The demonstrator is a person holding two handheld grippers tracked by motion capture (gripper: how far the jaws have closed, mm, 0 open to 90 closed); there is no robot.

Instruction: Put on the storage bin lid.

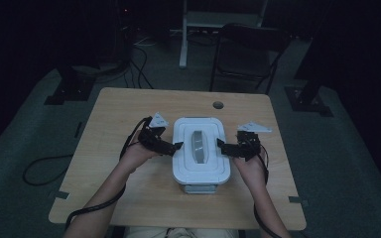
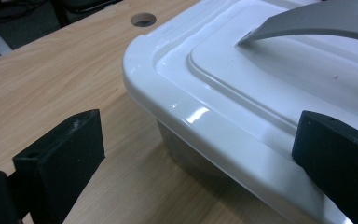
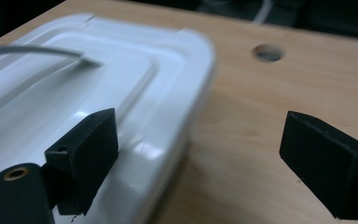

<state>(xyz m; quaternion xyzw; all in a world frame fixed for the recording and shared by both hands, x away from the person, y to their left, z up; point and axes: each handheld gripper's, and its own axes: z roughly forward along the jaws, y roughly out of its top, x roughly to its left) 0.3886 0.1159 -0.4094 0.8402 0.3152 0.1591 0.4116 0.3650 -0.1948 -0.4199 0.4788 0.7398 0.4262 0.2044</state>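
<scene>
Left tongs (image 1: 178, 146) and right tongs (image 1: 221, 144) wide open, gripping nothing, straddling opposite long rims of white rectangular plastic lidded box (image 1: 199, 171) with grey arched handle (image 1: 198, 145), mid light wooden bench (image 1: 124, 106). Round cable hole (image 1: 218, 105) beyond.

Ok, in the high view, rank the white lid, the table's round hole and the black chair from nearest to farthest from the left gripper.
From the left gripper:
1. White lid, right at its jaws, mid-table.
2. Round hole, near the table's far edge.
3. Black chair, on the floor beyond the table.
</scene>
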